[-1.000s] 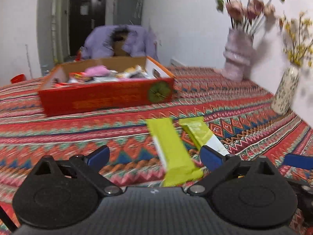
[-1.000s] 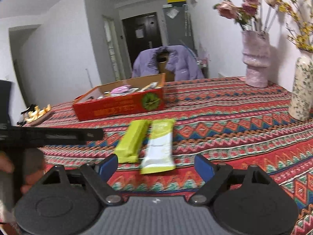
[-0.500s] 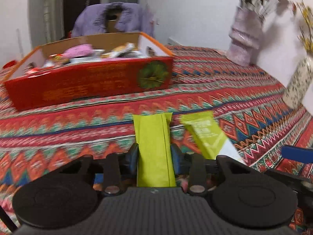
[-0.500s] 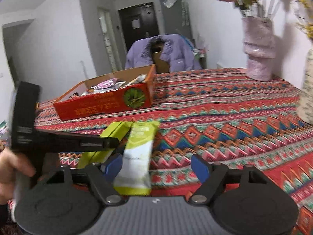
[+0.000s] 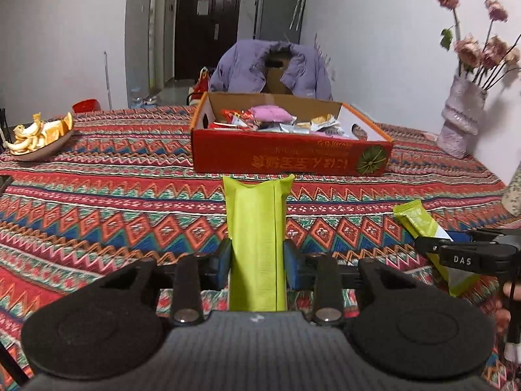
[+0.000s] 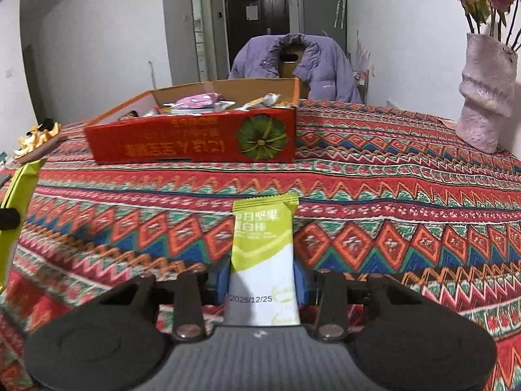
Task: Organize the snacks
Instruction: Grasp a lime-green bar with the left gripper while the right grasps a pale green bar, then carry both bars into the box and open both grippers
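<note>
In the left wrist view my left gripper (image 5: 257, 262) is shut on a plain lime-green snack bar (image 5: 257, 224), held above the patterned tablecloth. In the right wrist view my right gripper (image 6: 262, 282) is shut on a green-and-white snack bar (image 6: 263, 247) with a printed date. That second bar (image 5: 429, 241) also shows at the right of the left wrist view, and the plain green bar (image 6: 16, 208) at the left edge of the right wrist view. A red cardboard box (image 5: 289, 158) (image 6: 195, 143) holding several snack packets stands farther back on the table.
A dish of orange peel (image 5: 39, 137) (image 6: 35, 140) sits at the far left. A pale ribbed vase with flowers (image 5: 462, 120) (image 6: 485, 97) stands at the right by the wall. A purple jacket hangs on a chair (image 5: 273, 65) behind the table.
Both grippers were open over the two bars lying side by side on the cloth. Each has closed on one bar, and the bars have been drawn apart and lifted.
</note>
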Demonstrator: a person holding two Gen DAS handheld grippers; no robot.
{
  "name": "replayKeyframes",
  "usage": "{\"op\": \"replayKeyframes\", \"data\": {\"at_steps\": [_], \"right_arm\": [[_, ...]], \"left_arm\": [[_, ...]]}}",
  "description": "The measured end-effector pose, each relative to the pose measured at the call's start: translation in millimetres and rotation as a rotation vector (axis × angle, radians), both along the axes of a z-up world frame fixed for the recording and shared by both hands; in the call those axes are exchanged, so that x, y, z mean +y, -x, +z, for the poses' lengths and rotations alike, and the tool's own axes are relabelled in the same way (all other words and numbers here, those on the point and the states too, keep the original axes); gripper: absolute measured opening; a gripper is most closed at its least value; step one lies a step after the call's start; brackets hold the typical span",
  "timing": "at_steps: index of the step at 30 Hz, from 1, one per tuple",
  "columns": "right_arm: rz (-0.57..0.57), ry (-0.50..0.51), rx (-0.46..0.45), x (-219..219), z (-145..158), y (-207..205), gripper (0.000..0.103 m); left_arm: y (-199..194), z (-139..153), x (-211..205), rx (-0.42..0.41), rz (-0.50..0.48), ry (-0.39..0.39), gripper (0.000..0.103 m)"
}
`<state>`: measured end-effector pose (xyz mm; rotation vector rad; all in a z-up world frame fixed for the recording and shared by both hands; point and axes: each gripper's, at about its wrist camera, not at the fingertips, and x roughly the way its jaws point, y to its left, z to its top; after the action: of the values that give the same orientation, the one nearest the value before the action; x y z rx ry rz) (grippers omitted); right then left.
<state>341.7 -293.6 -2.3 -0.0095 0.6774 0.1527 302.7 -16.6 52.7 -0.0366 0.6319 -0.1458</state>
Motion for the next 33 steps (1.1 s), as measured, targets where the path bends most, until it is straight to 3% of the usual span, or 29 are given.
{"op": "replayKeyframes", "data": {"at_steps": [4,10,16,24,28,33], "right_arm": [[0.027,-0.006,-0.034,18.6,16.9,46.0,0.037],[0.051,-0.041,-0.083,39.0,34.7,119.6,0.037],[0.047,-0.041,-0.123,44.6,47.1,152.1,0.037],[0.051,-0.079,-0.135,41.6,54.4,142.8,0.037],[0.062,-0.144,-0.169,32.8,68.4,117.8,0.037],[0.081,-0.169,-0.203,22.6,98.3,48.6,0.037]], "left_arm": [[30.1,6.7,14.5,-0.014,-0.017,0.034,0.034],[71.0,5.4,34.8,-0.031,0.009,0.025,0.034],[95.1,9.4,45.4,-0.062,0.016,0.055,0.034],[88.2,16.2,46.8,-0.074,0.007,0.063,0.034],[54.7,36.9,51.9,-0.079,-0.034,0.105,0.034],[-23.2,73.7,47.6,-0.116,-0.079,0.133,0.034]]}}
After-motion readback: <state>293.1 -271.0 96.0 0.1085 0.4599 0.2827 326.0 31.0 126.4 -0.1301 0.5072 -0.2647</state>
